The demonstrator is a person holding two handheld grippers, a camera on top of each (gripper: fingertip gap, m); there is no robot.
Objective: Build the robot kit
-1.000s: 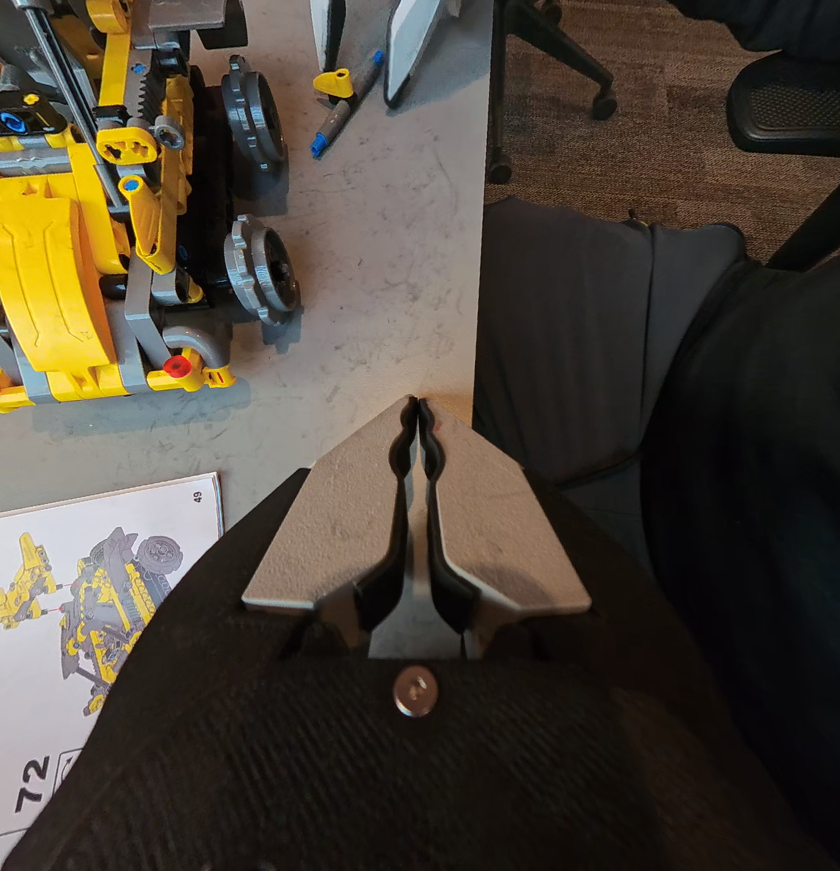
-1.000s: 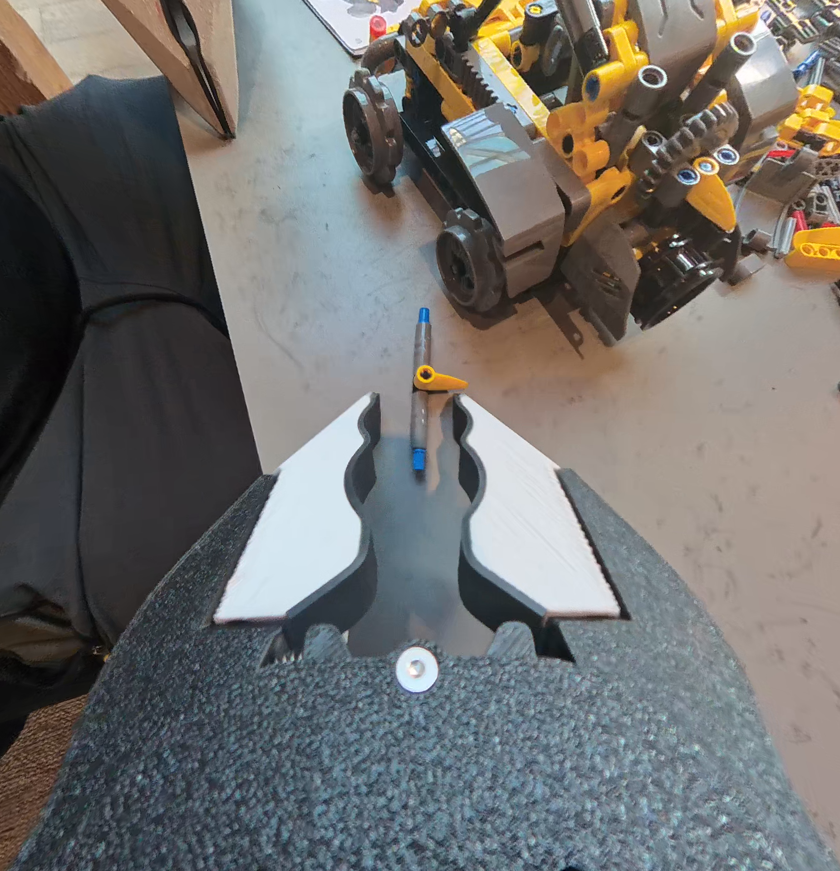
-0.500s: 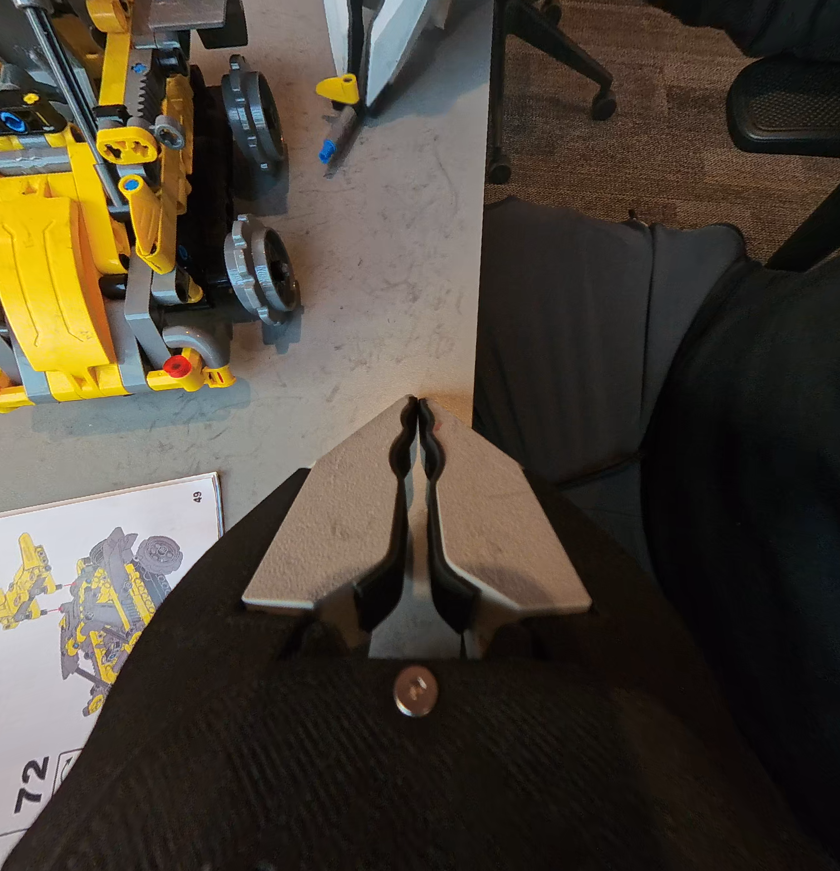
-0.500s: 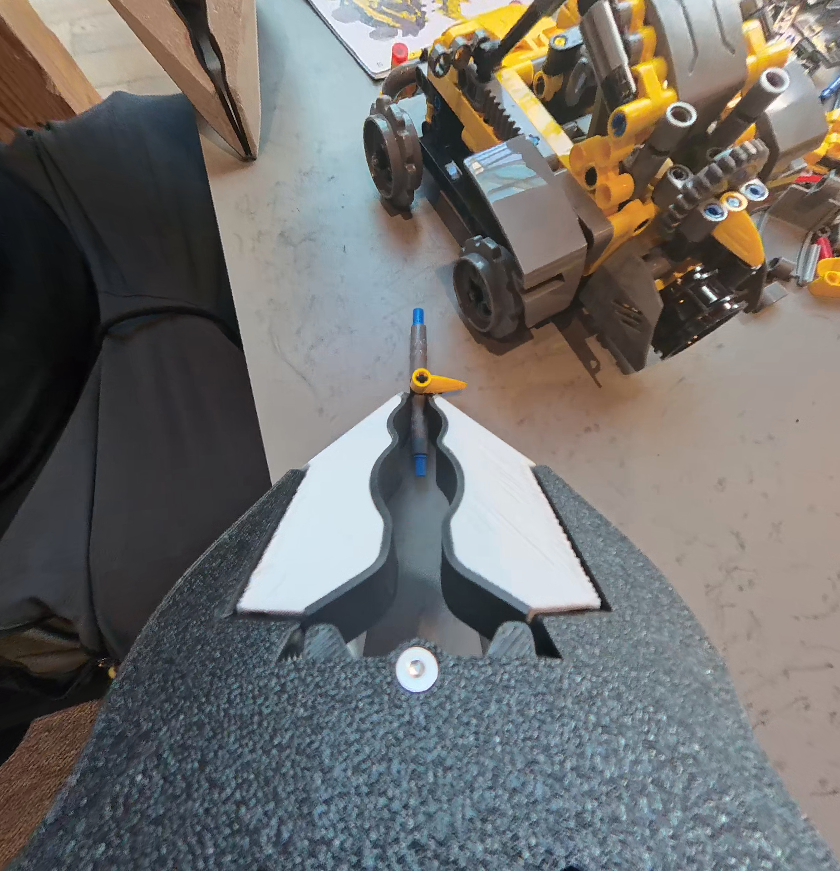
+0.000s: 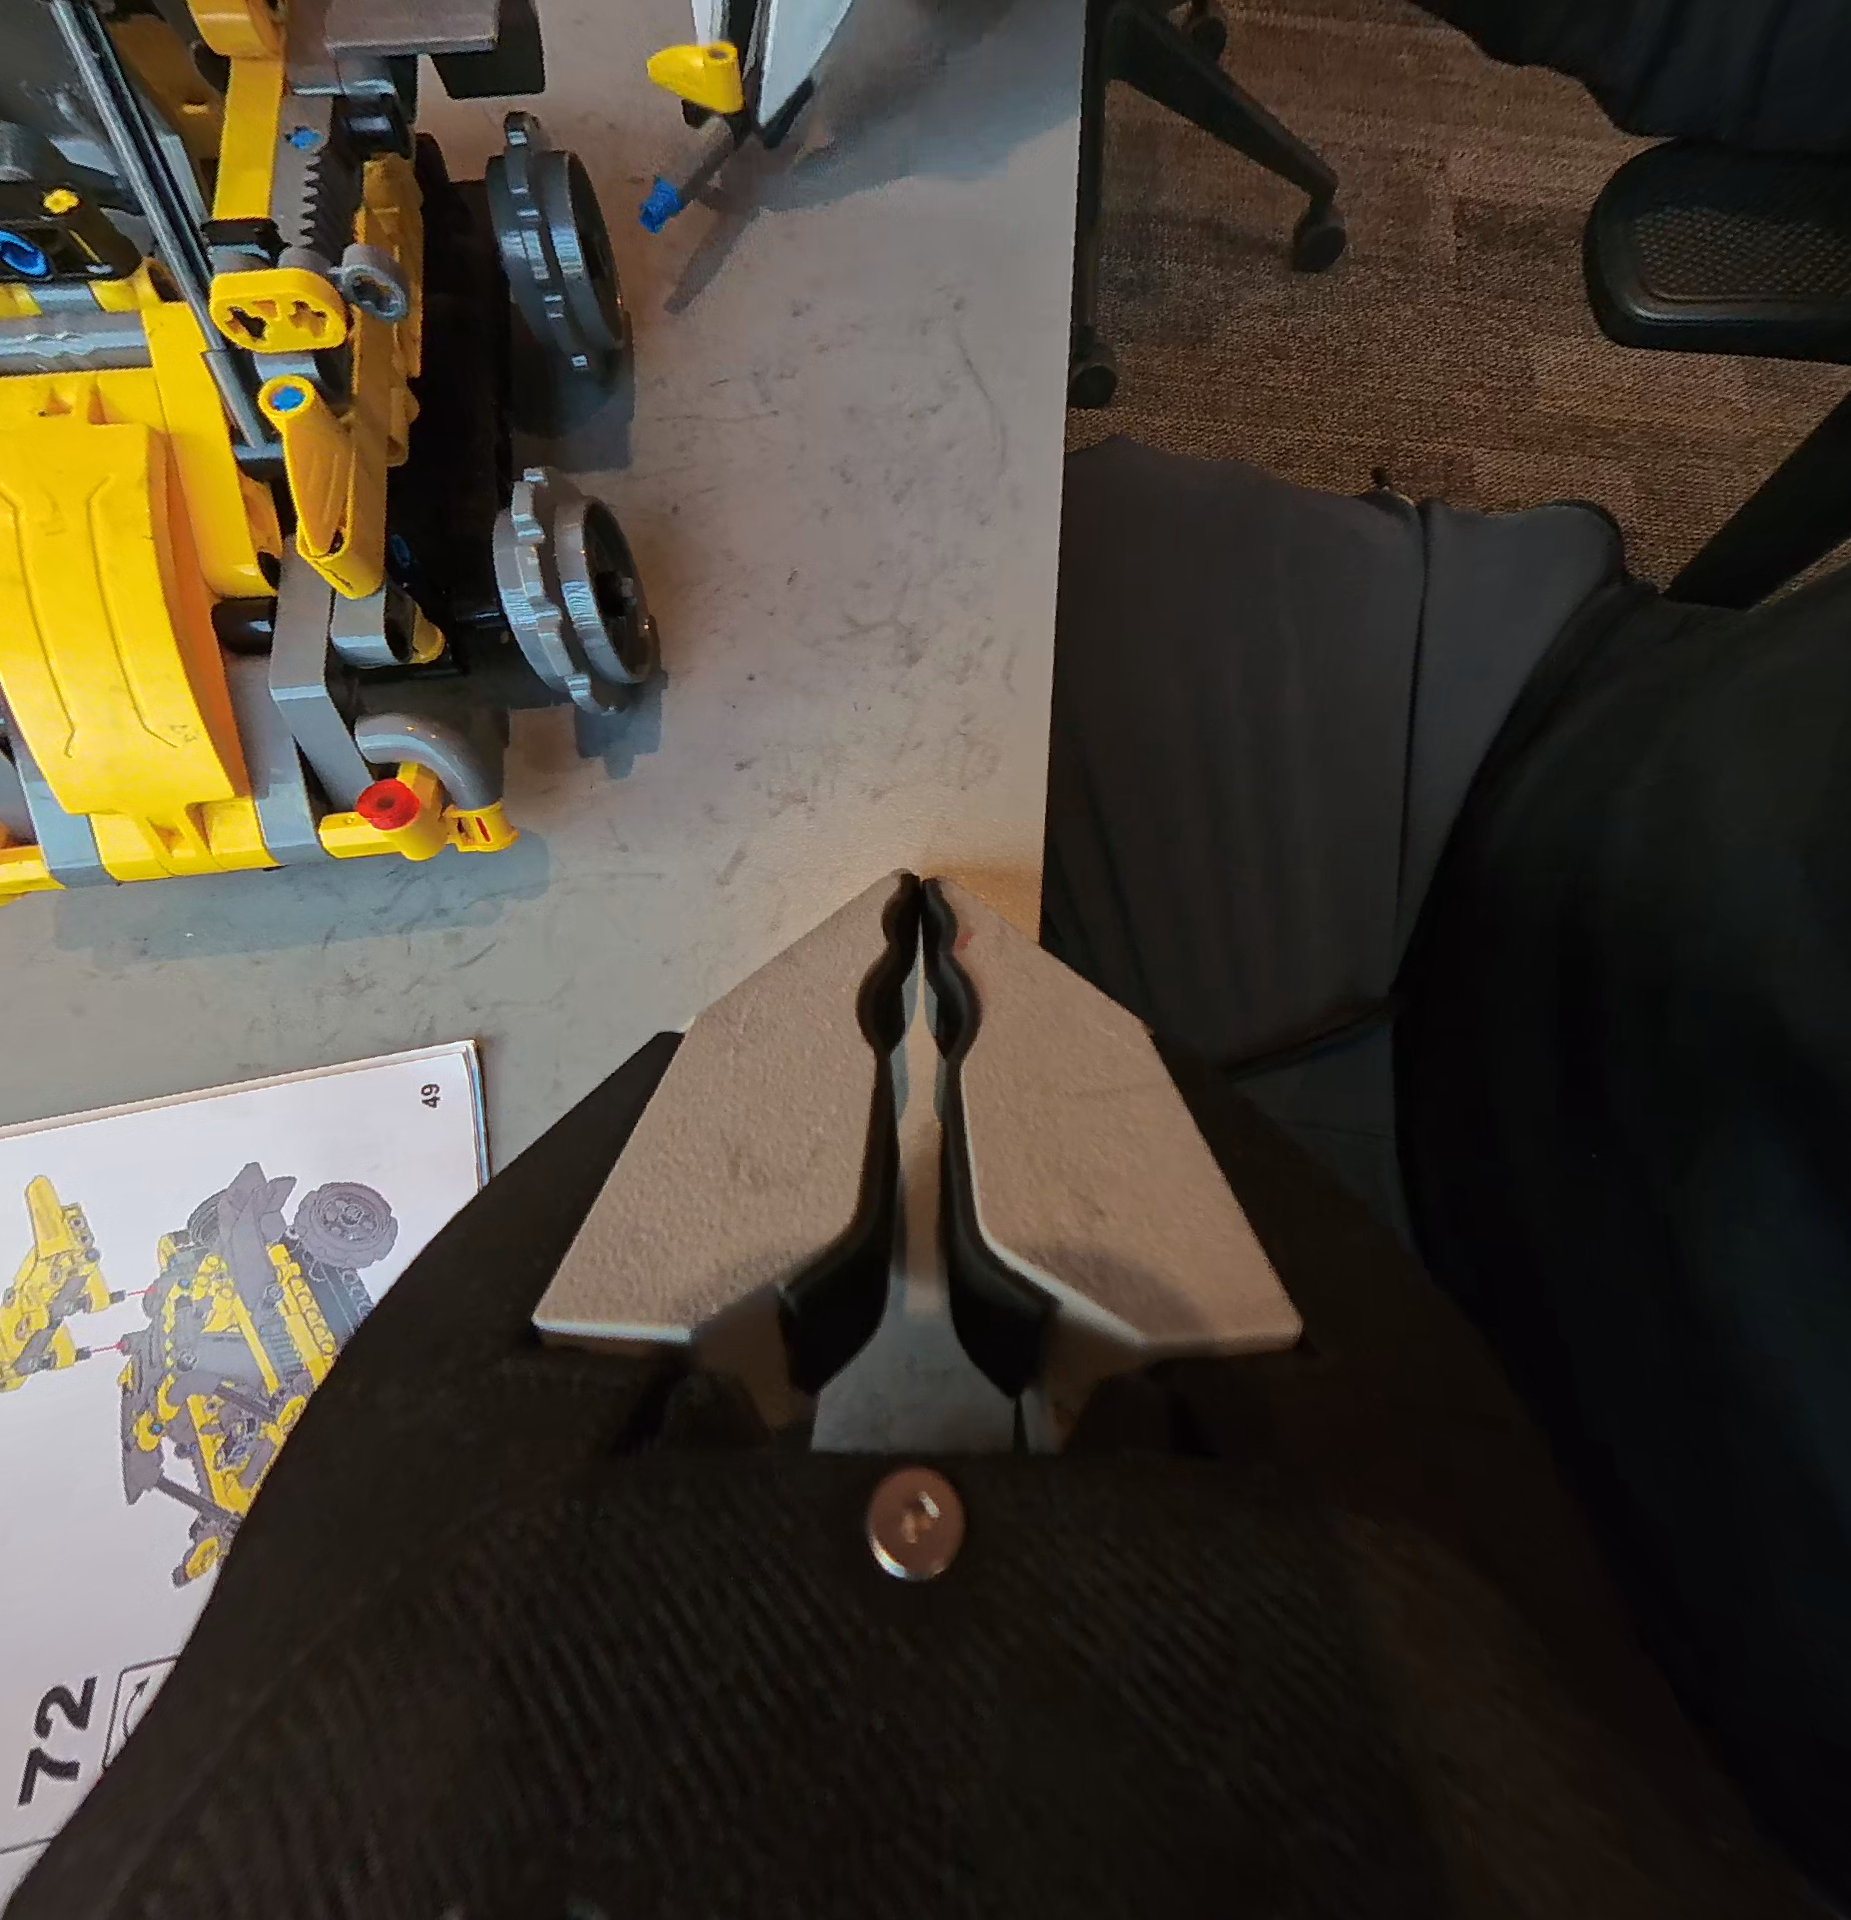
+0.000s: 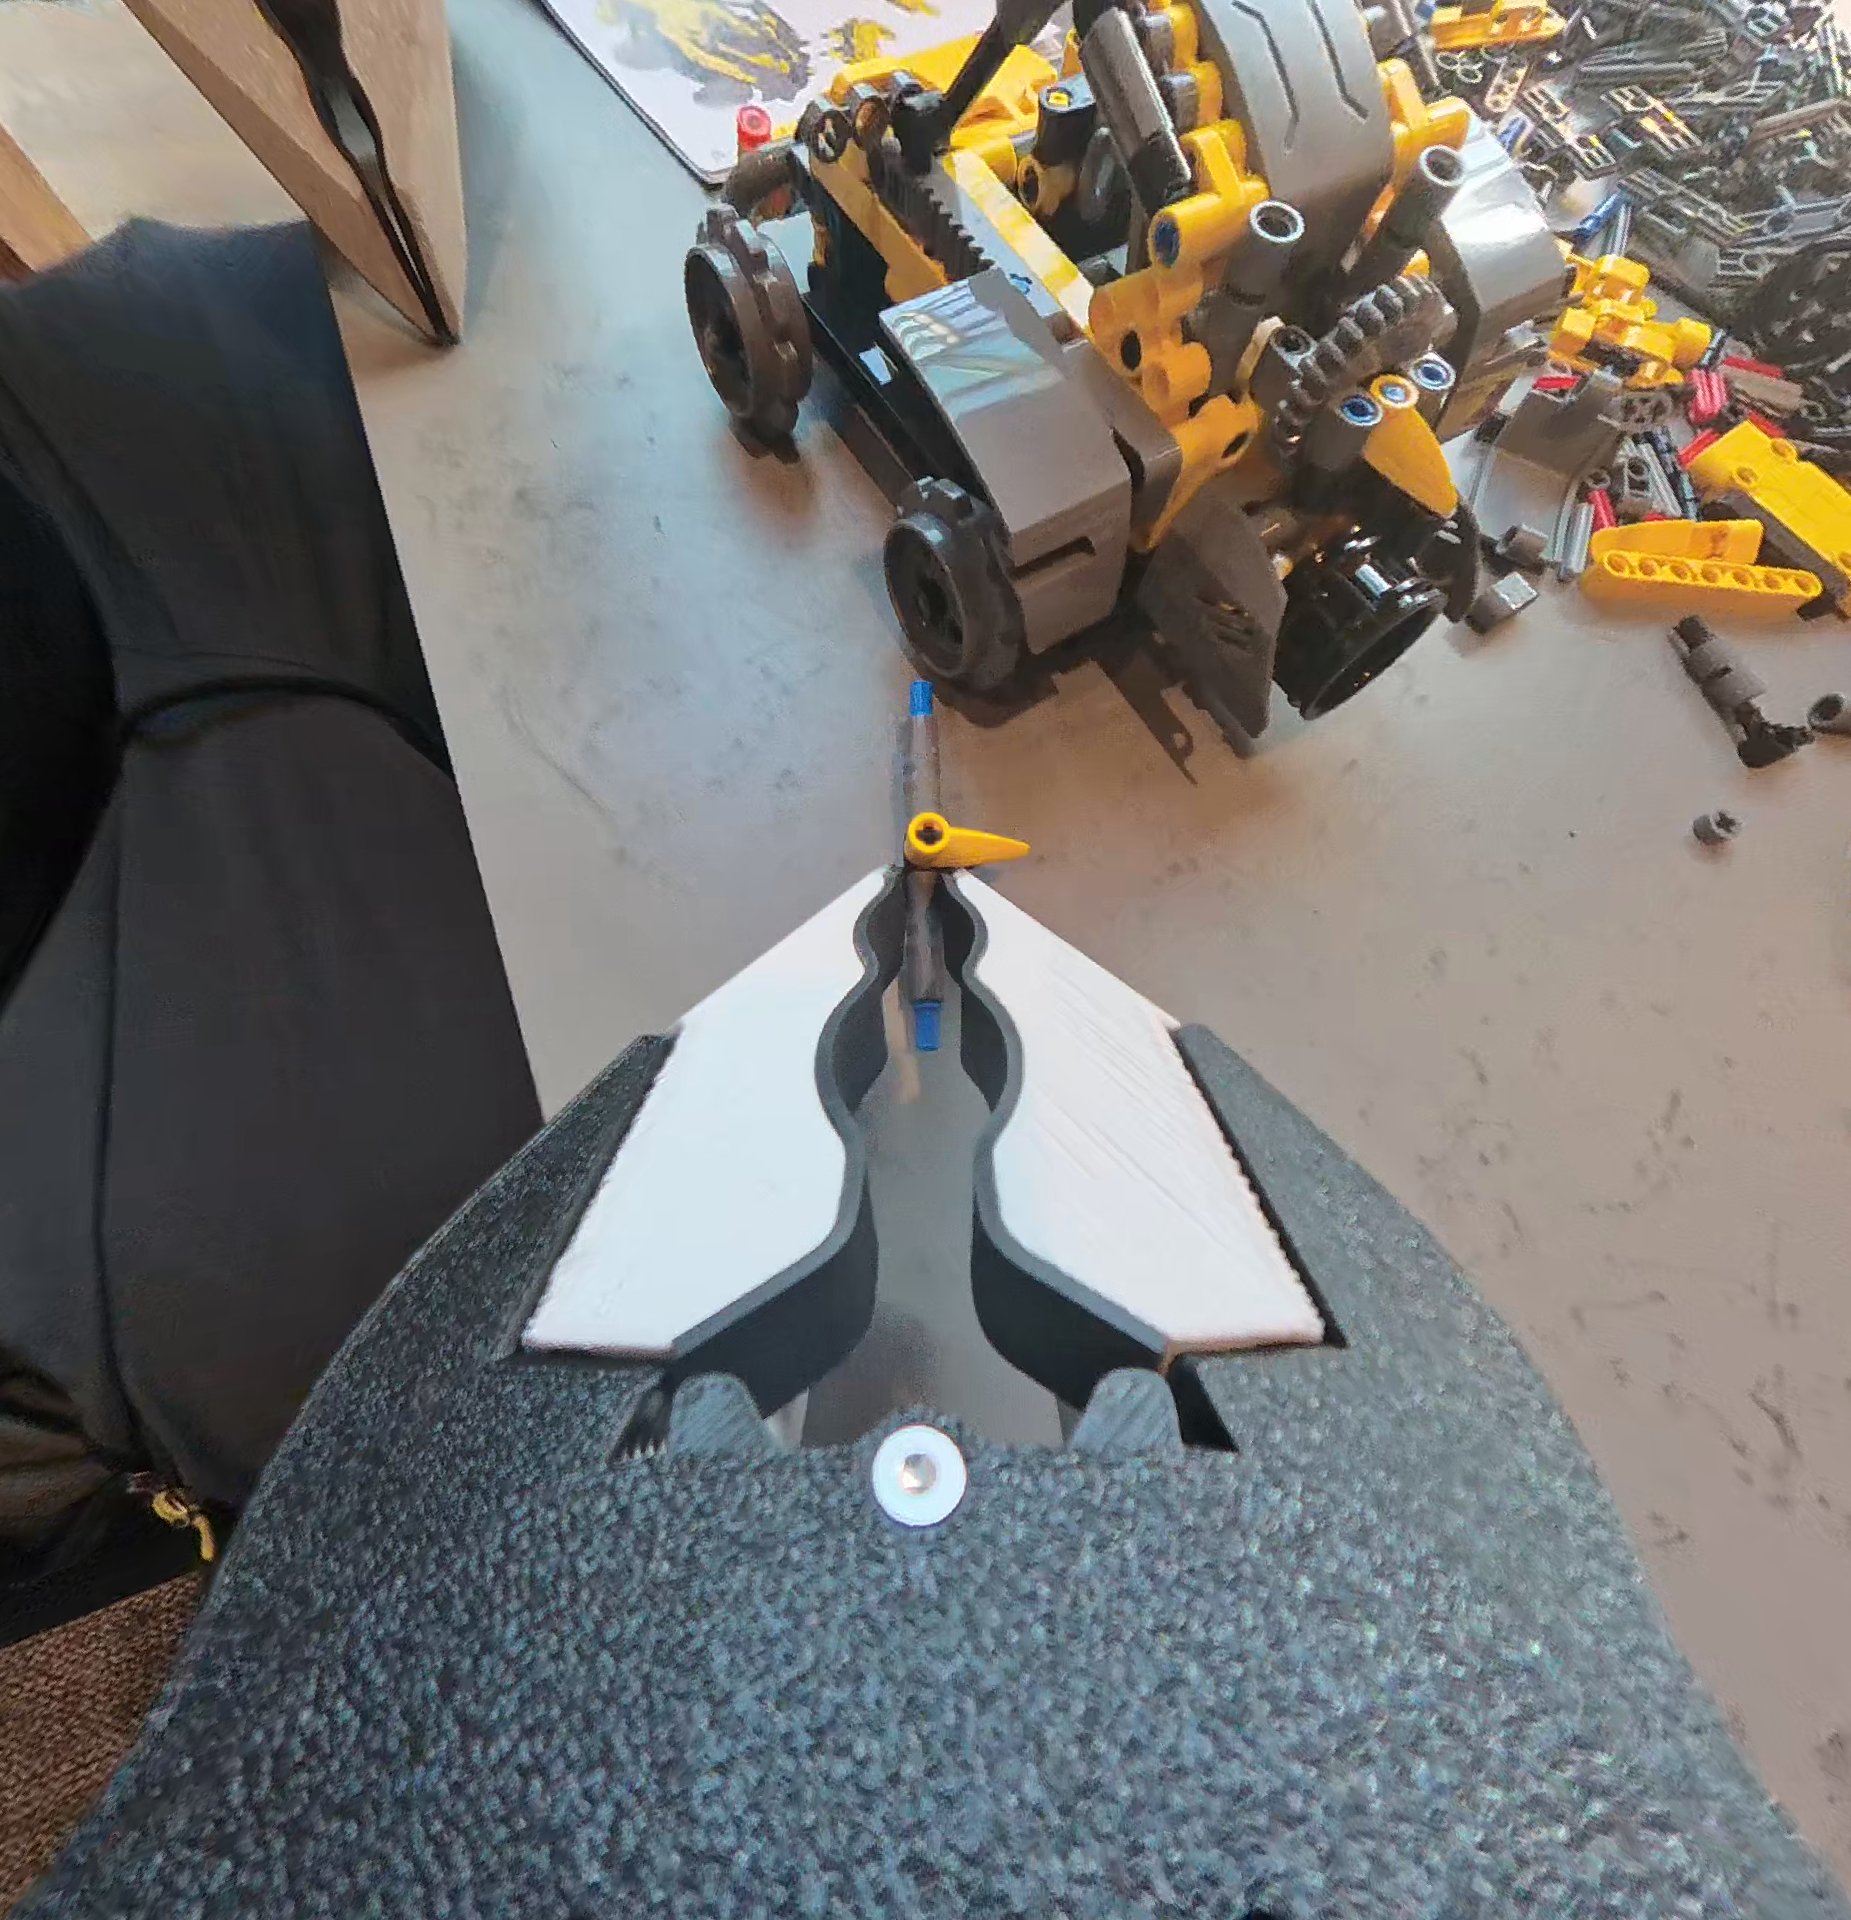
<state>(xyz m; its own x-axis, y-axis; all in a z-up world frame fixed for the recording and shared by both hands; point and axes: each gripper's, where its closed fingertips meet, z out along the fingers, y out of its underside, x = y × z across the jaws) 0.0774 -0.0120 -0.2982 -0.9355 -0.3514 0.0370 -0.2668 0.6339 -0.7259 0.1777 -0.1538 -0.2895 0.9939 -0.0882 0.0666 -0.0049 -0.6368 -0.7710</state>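
My right gripper [image 6: 919,881] is shut on a thin grey axle [image 6: 920,764] with blue ends and a small yellow piece [image 6: 957,840] on it, and holds it just above the grey table [image 6: 630,644]. The axle [image 5: 708,166] also shows at the top of the left wrist view, lifted, with its shadow on the table. A yellow and grey brick-built vehicle [image 6: 1129,343] stands beyond it, and shows in the left wrist view [image 5: 225,468]. My left gripper [image 5: 921,888] is shut and empty near the table's edge.
An open instruction booklet [image 5: 194,1299] lies at the left by my left gripper. A heap of loose bricks [image 6: 1710,343] covers the table's far right. A person's dark-clothed lap [image 5: 1420,831] is against the table edge. Office chair legs [image 5: 1201,156] stand on the carpet. One gripper's finger ends stand about 20 centimetres off the other's.
My right gripper has moved forward and closed on the axle, then lifted it off the table. My left gripper has not moved.
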